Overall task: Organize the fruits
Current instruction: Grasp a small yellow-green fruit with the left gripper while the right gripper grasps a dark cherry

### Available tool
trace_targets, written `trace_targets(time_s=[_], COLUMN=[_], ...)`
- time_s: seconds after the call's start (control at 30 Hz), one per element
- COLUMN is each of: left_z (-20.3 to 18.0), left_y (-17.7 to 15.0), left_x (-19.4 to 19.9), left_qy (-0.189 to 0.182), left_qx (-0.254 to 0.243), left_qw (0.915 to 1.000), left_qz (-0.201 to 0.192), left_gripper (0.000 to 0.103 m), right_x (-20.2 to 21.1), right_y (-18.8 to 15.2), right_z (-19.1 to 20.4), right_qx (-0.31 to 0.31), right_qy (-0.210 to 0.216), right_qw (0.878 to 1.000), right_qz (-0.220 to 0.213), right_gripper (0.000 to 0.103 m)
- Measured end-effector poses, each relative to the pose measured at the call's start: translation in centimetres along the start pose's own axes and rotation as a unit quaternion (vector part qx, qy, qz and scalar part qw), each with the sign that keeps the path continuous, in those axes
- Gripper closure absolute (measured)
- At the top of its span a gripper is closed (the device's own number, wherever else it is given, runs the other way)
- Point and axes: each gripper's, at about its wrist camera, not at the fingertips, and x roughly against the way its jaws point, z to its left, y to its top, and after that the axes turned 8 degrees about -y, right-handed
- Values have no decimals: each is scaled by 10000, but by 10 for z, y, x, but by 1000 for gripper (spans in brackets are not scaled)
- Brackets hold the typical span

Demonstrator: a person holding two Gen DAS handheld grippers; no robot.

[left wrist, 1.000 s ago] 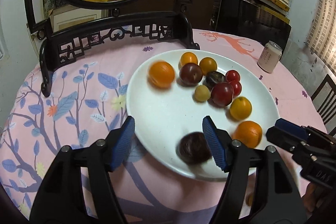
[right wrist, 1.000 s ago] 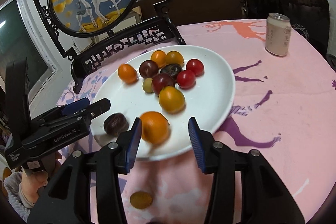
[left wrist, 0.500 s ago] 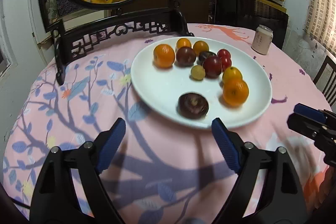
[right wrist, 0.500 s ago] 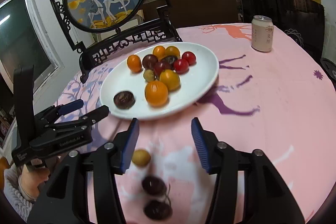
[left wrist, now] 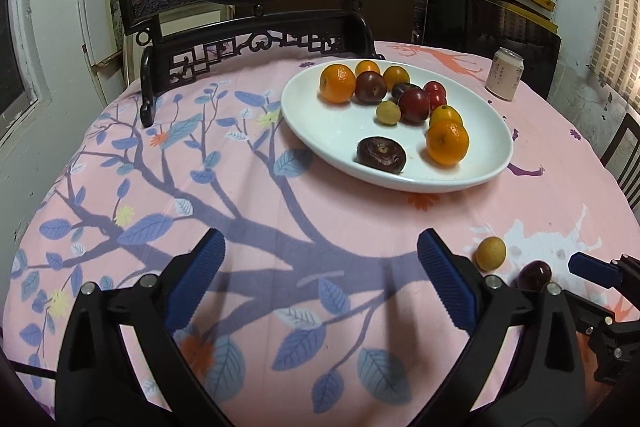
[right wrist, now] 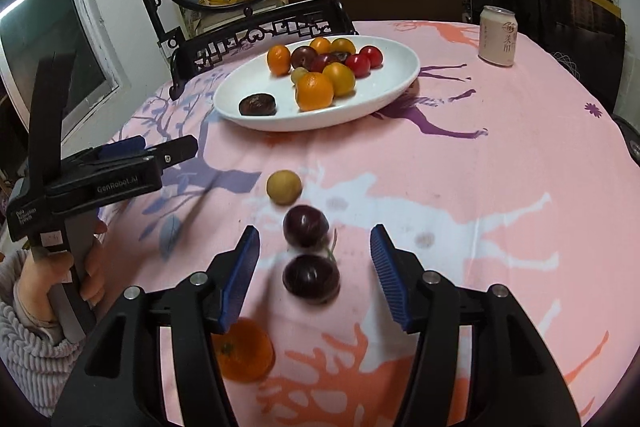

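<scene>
lying loose: 2 plums, 1 orange

In the right wrist view, the orange fruit at lower left is partly hidden behind the blue pad of the right hand-held gripper. The near dark plum at lower centre is slightly blurred. The person's hand at the left edge is cut off by the frame.

In the left wrist view, a dark plum at lower right is half covered by the black frame of the left hand-held gripper. The right hand-held gripper is cut by the right edge, so its jaws cannot be judged there. On the plate, the darkest fruit sits mostly behind a red plum. The can's lettering is too small to read.
</scene>
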Motion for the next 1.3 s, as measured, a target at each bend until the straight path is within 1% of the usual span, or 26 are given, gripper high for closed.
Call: trace_targets(time_s=[0.23, 0.33, 0.43, 0.5, 0.53, 0.57, 0.6, 0.67, 0.73, 0.8, 0.87, 0.97, 1.03, 1.17, 1.3], left_z=[-4, -7, -9, -11, -11, -12, -12, -14, -16, -20, -28, -47, -62, -82, -98], left_y=[-4, -4, -5, -5, -5, -5, -5, -5, -6, -7, -8, -10, -10, -5, -5], left_x=[2, 0, -3, -3, -3, -3, -3, -4, -4, -4, -5, -11, -17, -27, -39], left_qy=[-9, 3, 26, 20, 7, 1, -3, -22, -69, -166, -355, -529, -544, -580, -415], left_qx=[-75, -130, -195, -223, -235, -246, -254, -280, -319, -372, -460, -755, -973, -1144, -1461], left_qw=[10000, 9999, 9997, 9997, 9996, 9996, 9996, 9995, 9993, 9990, 9981, 9952, 9930, 9907, 9868], left_qz=[32, 78, 130, 139, 144, 150, 154, 170, 187, 208, 227, 319, 387, 449, 554], left_gripper=[4, 4, 4, 4, 4, 4, 4, 4, 4, 4, 4, 4, 4, 4, 6], right_x=[3, -3, -10, -18, -23, -28, -29, -24, -13, -3, 4, 11, 14, 16, 17], right_y=[-3, 0, 3, 5, 5, 4, 4, 5, 8, 12, 15, 19, 20, 20, 20], right_z=[-1, 5, 11, 13, 13, 12, 11, 8, 2, -10, -25, -39, -43, -46, -48], right_qx=[23, 144, 257, 336, 322, 271, 244, 188, 36, -186, -469, -740, -857, -924, -975], right_qy=[-58, -47, -49, -123, -87, 20, 75, 101, 150, 135, 126, 137, 149, 191, 214], right_qw=[9999, 9998, 9996, 9993, 9993, 9992, 9991, 9995, 9999, 9997, 9985, 9965, 9954, 9947, 9942], right_qz=[-133, -132, -73, 60, 161, 291, 334, 236, 33, -130, -240, -351, -404, -407, -409], right_gripper=[45, 45, 47, 62, 65, 71, 74, 75, 75, 75, 75, 75, 75, 75, 75])
